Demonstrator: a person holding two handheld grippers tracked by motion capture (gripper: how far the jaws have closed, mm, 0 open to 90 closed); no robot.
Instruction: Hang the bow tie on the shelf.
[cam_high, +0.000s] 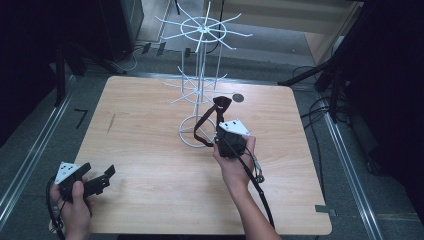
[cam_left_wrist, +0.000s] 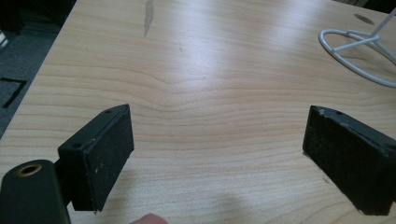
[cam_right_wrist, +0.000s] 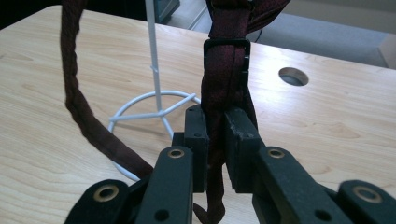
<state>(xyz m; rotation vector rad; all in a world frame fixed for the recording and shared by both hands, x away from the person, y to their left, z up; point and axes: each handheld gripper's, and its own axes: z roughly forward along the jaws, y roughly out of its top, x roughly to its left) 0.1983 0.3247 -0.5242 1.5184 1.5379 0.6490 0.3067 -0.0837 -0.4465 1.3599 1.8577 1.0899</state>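
Right gripper (cam_right_wrist: 215, 154) clamped on dark red strap (cam_right_wrist: 224, 70) above tabletop (cam_high: 150, 150) middle beside white wire rack (cam_high: 200, 85), left gripper (cam_left_wrist: 217, 154) wide near front-left corner; risk of strap snagging, tipping rack.

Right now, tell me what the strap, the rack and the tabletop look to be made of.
Strap: dark maroon woven fabric, matte; weave shows, it hangs limp, and carries a black, probably plastic, slider. Rack: thin wire, probably metal with a smooth white coating; rods stay straight. Tabletop: light wood-grain surface with a soft sheen, possibly laminate over board rather than solid wood.
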